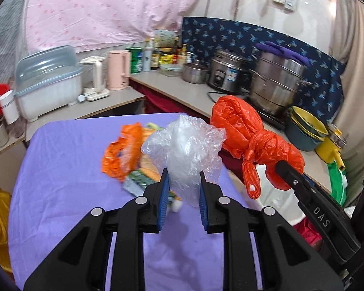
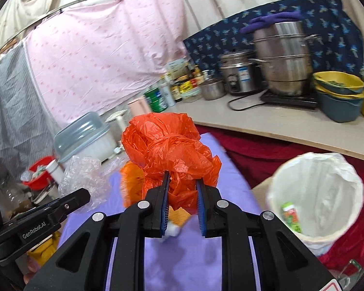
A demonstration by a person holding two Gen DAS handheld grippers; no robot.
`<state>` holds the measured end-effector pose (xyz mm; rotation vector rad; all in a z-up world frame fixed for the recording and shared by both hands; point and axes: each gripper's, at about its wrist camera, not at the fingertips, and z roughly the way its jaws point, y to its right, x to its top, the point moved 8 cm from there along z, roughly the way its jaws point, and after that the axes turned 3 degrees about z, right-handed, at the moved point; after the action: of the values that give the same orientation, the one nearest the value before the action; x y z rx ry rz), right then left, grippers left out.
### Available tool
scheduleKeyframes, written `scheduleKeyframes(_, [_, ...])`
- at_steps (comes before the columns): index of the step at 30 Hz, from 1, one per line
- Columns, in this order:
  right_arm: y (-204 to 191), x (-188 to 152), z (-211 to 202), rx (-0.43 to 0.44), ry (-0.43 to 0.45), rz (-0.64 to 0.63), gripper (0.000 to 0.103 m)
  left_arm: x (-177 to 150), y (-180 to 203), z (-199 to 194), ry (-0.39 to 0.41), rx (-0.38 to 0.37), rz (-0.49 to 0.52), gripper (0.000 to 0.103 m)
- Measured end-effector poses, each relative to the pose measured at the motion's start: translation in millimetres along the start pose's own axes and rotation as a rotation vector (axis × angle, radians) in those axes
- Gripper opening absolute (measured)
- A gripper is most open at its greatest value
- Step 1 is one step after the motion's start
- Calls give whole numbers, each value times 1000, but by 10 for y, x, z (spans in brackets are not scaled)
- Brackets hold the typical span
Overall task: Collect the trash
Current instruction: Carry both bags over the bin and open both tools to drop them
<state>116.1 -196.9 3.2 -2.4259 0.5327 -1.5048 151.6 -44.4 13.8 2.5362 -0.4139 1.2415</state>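
Observation:
My left gripper (image 1: 184, 178) is shut on a crumpled clear plastic bag (image 1: 185, 145) and holds it above the purple table (image 1: 60, 169). My right gripper (image 2: 182, 181) is shut on a crumpled orange-red plastic bag (image 2: 167, 145), also lifted; that bag shows at the right in the left wrist view (image 1: 250, 135). The clear bag shows at the left in the right wrist view (image 2: 82, 177). More trash lies on the table: an orange bag (image 1: 121, 152) and packaging (image 1: 143, 177). A white-lined trash bin (image 2: 315, 194) stands to the right of the table, with a green wrapper (image 2: 291, 215) inside.
A counter (image 1: 182, 94) behind the table carries a rice cooker (image 1: 228, 72), a steel steamer pot (image 1: 276, 84), stacked bowls (image 1: 305, 131), bottles, a pink kettle (image 1: 119, 70) and a dish box (image 1: 48, 82). A red cloth (image 2: 267, 150) hangs under the counter.

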Motion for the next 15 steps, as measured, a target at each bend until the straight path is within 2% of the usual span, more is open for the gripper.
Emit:
scheduleKeyframes(10, [1242, -4, -537, -190, 49, 108, 18, -118, 1171, 239, -34, -124, 144, 21])
scheduleKeyframes(15, [1691, -58, -704, -246, 58, 164, 18, -226, 1664, 421, -63, -163, 202, 21])
